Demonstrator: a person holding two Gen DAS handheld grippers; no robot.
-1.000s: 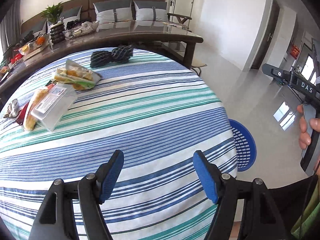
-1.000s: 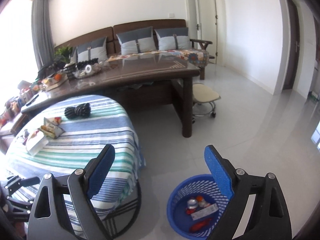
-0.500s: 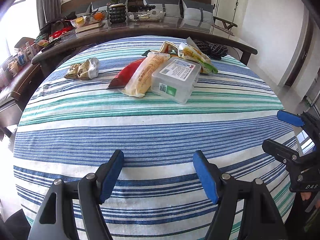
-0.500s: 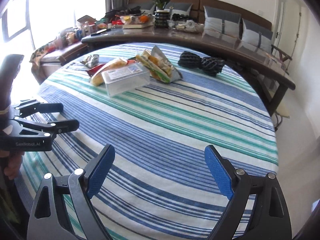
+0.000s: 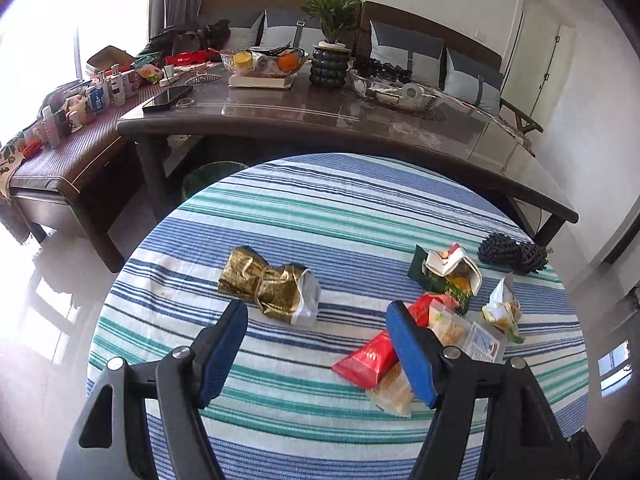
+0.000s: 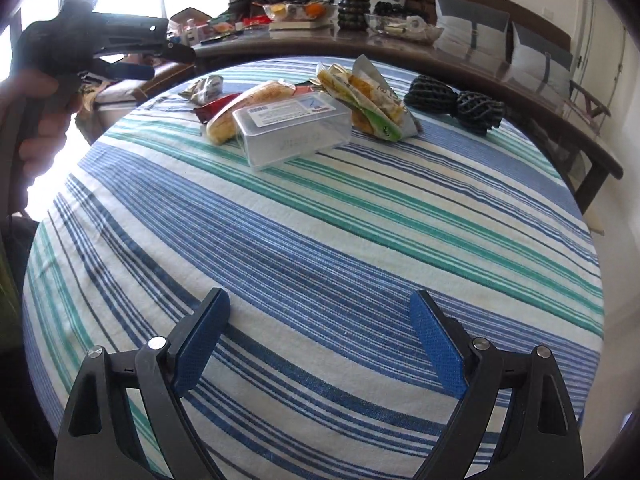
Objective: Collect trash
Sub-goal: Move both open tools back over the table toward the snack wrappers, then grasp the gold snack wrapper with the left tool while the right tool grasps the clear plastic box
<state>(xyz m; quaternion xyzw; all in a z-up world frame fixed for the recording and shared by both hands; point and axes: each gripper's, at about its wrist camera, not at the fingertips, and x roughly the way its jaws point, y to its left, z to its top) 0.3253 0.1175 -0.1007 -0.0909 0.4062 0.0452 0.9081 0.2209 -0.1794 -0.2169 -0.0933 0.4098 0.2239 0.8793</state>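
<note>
On the round table's striped cloth (image 5: 320,208) lies a crumpled gold wrapper (image 5: 272,288). My left gripper (image 5: 316,316) hovers just in front of it, open and empty. To its right lie a red wrapper (image 5: 368,360), a bread packet (image 5: 394,394), a clear plastic box (image 5: 486,342), a green snack bag (image 5: 448,276) and two black foam nets (image 5: 512,254). My right gripper (image 6: 320,304) is open and empty over bare cloth near the table's front. The clear box (image 6: 292,128), bread packet (image 6: 240,112) and snack bag (image 6: 372,100) lie well beyond it. The left gripper (image 6: 168,62) shows at upper left, held in a hand (image 6: 36,120).
Behind the round table stands a long dark table (image 5: 360,120) with a potted plant (image 5: 332,56), a fruit bowl (image 5: 264,60) and a glass dish. A low side table (image 5: 72,148) with several bottles stands at the left. A sofa with cushions lines the wall.
Both views swung from the floor and the blue basket onto the table. The left gripper moved left to the gold wrapper. The right gripper came lower over the cloth. Both stayed open.
</note>
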